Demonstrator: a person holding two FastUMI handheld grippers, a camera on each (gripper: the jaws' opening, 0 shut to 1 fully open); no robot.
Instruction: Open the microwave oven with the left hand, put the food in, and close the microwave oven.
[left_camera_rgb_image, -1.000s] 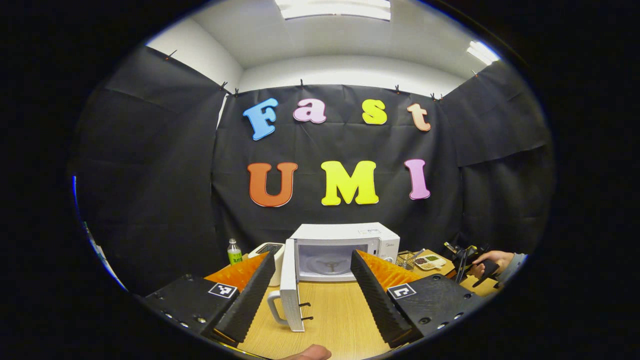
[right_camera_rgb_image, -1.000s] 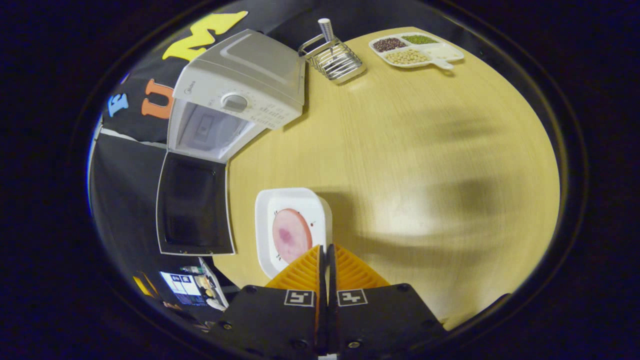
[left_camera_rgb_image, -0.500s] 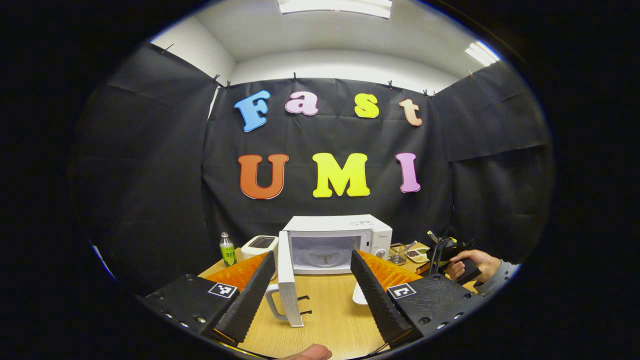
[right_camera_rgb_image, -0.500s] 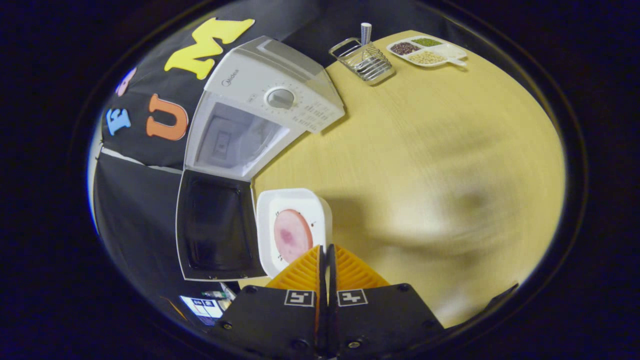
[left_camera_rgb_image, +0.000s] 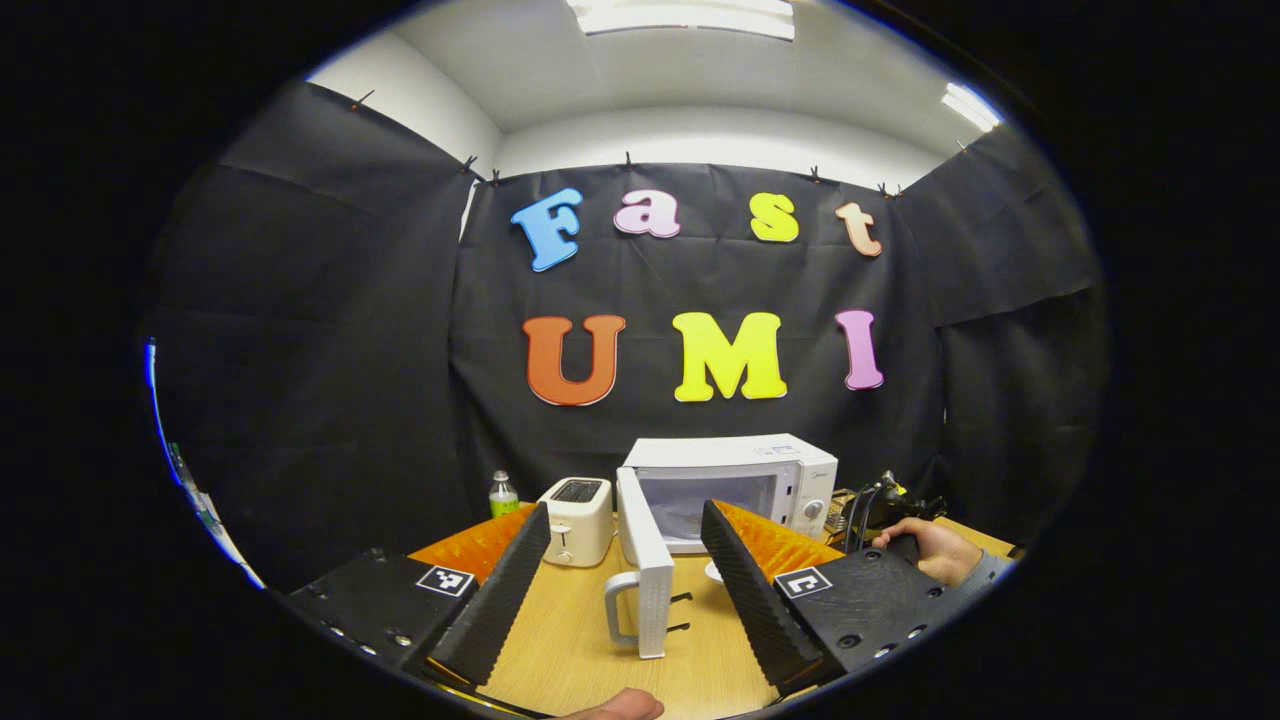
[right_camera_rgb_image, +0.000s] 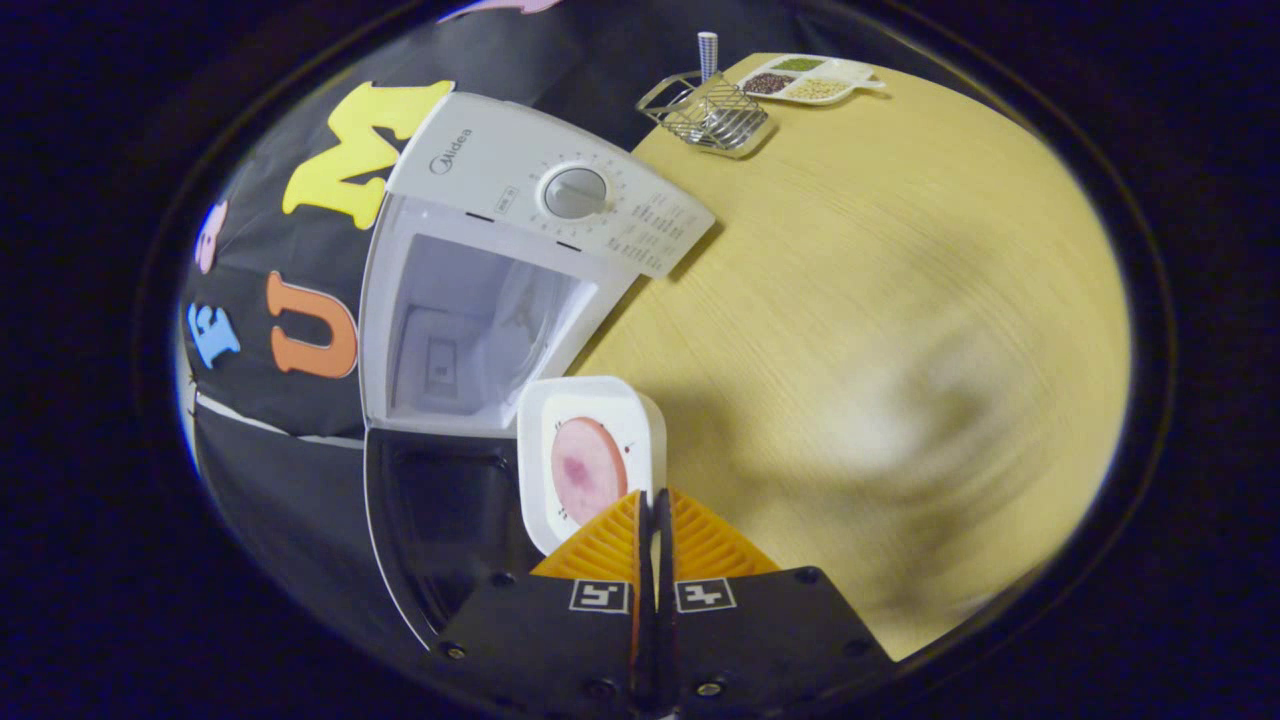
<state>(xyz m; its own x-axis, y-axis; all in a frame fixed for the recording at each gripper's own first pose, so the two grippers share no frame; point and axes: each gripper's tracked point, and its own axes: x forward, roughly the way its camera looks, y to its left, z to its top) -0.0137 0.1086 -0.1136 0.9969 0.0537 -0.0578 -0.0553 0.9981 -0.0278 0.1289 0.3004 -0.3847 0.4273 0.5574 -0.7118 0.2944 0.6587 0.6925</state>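
The right gripper (right_camera_rgb_image: 652, 510) pinches the plate's (right_camera_rgb_image: 592, 455) near rim, ham on it. The oven (right_camera_rgb_image: 480, 300) cavity gapes just beyond, up-left of the plate, door (left_camera_rgb_image: 644, 570) swung wide. The left gripper (left_camera_rgb_image: 625, 560) hangs back, fingers spread and empty.

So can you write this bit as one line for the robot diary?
door: open | left gripper: open, off door | right gripper: shut on plate with ham | plate: at microwave mouth, not in

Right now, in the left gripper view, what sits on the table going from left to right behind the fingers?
Green bottle → toaster → open microwave door → microwave → hand holding the right gripper.
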